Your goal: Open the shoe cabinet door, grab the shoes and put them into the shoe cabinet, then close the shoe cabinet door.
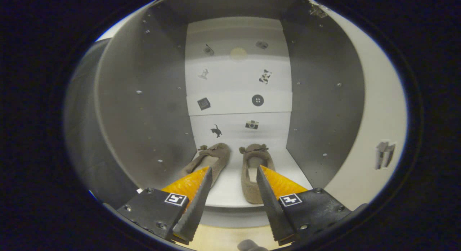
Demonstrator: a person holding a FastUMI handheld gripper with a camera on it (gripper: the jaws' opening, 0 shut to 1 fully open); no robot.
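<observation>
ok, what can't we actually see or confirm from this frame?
All gripper view:
- Left shoe: heel hidden behind the left finger of the tongs, which are open and empty.
- Right shoe: one side covered by the right finger.
- Door: a dark, blurred panel left of the cabinet, cut off at the edge; handle not visible.
- Stickers on the back wall: the upper ones are too small to identify.
- Grey object below the fingers: cut off, unidentifiable.

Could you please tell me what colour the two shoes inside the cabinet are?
Both shoes are taupe-brown, clearest in the gripper view, beyond the open hand-held gripper.
</observation>
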